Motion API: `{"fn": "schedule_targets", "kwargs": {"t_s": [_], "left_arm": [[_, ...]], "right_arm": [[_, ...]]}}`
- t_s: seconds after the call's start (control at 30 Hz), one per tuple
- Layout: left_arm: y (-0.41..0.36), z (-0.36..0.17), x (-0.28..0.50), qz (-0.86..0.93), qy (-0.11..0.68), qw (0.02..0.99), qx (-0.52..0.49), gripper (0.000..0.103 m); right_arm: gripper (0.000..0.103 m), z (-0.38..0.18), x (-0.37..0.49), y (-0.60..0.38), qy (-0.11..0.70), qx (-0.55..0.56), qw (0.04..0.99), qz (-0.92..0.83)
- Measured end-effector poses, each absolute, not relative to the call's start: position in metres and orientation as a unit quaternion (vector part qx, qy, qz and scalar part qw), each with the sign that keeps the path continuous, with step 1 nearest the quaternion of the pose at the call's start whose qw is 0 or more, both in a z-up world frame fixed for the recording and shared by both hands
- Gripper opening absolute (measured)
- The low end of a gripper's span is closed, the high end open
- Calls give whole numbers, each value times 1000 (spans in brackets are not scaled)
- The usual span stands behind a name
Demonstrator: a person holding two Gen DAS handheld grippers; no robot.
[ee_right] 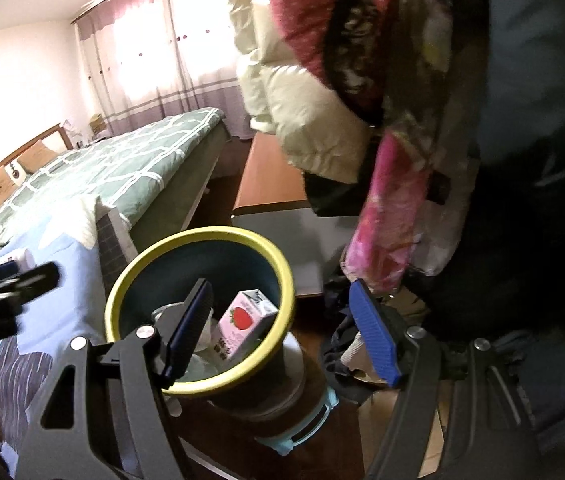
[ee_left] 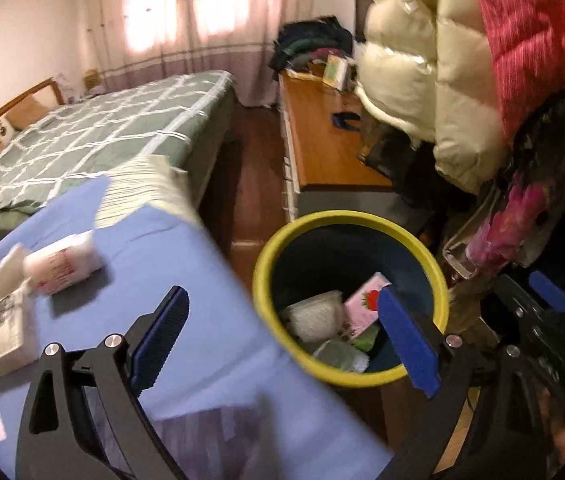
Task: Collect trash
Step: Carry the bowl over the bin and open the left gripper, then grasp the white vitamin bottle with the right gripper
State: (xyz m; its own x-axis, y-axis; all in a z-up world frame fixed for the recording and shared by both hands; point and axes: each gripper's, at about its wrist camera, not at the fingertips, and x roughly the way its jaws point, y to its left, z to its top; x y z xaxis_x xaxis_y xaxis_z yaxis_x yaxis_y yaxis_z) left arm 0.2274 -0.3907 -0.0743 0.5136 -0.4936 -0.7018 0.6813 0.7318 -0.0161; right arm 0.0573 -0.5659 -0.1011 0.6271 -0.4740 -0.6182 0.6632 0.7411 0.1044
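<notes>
A dark bin with a yellow-green rim (ee_left: 274,252) stands beside the blue-covered table (ee_left: 186,264); it also shows in the right wrist view (ee_right: 122,276). Inside lie a pink strawberry carton (ee_left: 364,304), also seen in the right wrist view (ee_right: 242,322), and white wrapped packs (ee_left: 314,314). My left gripper (ee_left: 286,338) is open and empty, straddling the bin's near-left rim. My right gripper (ee_right: 286,332) is open and empty over the bin. A white tissue pack (ee_left: 64,266) and small boxes (ee_left: 4,332) lie on the table.
A bed with a green checked cover (ee_left: 114,128) stands behind the table. A wooden dresser (ee_left: 326,140) lies beyond the bin. Puffy jackets (ee_left: 442,80) hang at the right, close above the bin. The other gripper's body (ee_left: 542,320) is at the right.
</notes>
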Motion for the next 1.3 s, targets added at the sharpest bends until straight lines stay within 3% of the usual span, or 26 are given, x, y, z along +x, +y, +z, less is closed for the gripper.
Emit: {"fn": "schedule_targets", "kwargs": {"t_s": [0.73, 1.07, 1.3], "left_arm": [[-43, -65, 274, -45, 278, 959, 44, 96], [5, -79, 282, 8, 280, 960, 13, 96], [9, -87, 286, 8, 299, 954, -12, 96]], "right_arm": [[68, -69, 184, -403, 318, 83, 934, -138], [68, -66, 269, -319, 342, 50, 937, -54], [70, -82, 321, -327, 359, 41, 929, -83]]}}
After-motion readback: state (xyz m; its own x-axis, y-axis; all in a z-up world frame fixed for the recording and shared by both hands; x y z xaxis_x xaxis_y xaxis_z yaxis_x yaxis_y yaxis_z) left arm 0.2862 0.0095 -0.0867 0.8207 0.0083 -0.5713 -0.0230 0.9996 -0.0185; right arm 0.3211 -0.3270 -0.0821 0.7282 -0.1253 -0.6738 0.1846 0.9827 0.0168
